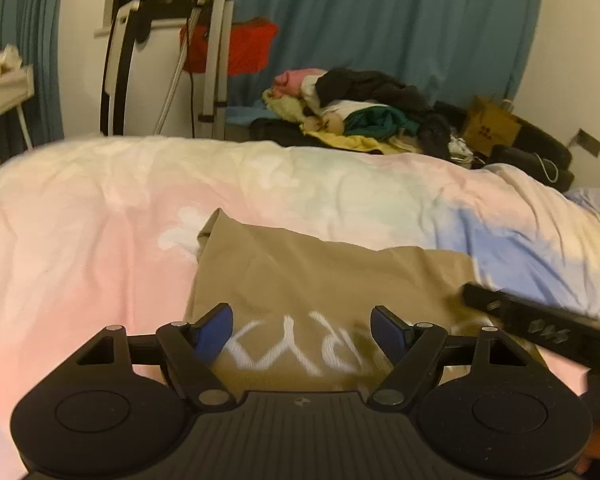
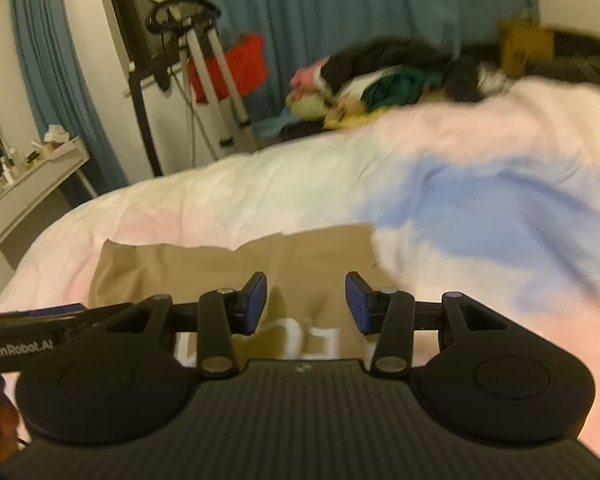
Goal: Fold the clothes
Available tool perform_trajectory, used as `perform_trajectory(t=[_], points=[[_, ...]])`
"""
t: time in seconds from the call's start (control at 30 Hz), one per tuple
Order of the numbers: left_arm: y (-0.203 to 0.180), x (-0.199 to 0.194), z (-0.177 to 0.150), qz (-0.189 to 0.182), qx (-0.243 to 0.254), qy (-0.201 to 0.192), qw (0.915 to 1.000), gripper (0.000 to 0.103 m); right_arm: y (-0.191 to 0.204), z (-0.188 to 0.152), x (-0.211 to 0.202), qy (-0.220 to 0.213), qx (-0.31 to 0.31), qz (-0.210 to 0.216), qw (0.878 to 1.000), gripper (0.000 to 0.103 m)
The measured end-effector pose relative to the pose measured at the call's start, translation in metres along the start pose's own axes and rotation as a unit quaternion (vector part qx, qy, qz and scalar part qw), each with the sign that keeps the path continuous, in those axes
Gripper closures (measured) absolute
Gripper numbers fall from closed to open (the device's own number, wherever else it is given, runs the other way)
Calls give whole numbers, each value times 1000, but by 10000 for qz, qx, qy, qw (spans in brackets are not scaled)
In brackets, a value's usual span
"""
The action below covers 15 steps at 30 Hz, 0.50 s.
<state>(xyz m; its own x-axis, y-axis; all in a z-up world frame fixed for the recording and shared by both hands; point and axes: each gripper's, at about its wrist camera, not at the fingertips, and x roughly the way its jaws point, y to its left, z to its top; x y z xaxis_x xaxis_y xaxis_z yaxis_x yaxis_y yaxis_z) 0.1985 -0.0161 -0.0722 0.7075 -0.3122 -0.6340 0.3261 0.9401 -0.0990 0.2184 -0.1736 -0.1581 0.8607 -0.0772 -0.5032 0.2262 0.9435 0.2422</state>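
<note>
Tan garment (image 1: 320, 280) with white lettering lies flat on the pastel duvet (image 1: 100, 220) of the bed, spread ahead of and under both claws. Its long axis runs roughly left to right across both wrist views; far edge and a peaked corner at upper left, near hem hidden under the claw bodies.

Left claw (image 1: 302, 330) hovers over the near-left part of the garment, jaws wide, nothing between the blue pads, no cloth pinched. Right claw (image 2: 306, 302) sits over the near-right part, jaws at a middling gap, narrower than the left; a raised crease of tan cloth shows between them, but the pads do not seem to press on it; blur makes this hard to confirm. Right claw's finger crosses the left view at lower right, so the two are near each other, side by side.

Judgement: the near hem lies just below both claws, each nearer its own side; next grab likely needs both to dip down to that edge. Clothes pile (image 1: 360, 112) lies beyond the bed's far edge, well apart.
</note>
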Motion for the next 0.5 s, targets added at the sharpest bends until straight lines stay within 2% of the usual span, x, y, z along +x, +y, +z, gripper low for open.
perform_trajectory(t=[0.17, 0.33, 0.5], points=[[3, -23, -10, 100, 1, 46, 9999, 26, 1, -5, -33, -149, -309, -41, 9994, 56], [1, -23, -22, 173, 58, 274, 9995, 26, 5, -19, -45, -147, -235, 93, 9996, 58], [-7, -5, -25, 211, 276, 475, 9983, 22, 15, -37, -23, 375, -484, 80, 9981, 59]])
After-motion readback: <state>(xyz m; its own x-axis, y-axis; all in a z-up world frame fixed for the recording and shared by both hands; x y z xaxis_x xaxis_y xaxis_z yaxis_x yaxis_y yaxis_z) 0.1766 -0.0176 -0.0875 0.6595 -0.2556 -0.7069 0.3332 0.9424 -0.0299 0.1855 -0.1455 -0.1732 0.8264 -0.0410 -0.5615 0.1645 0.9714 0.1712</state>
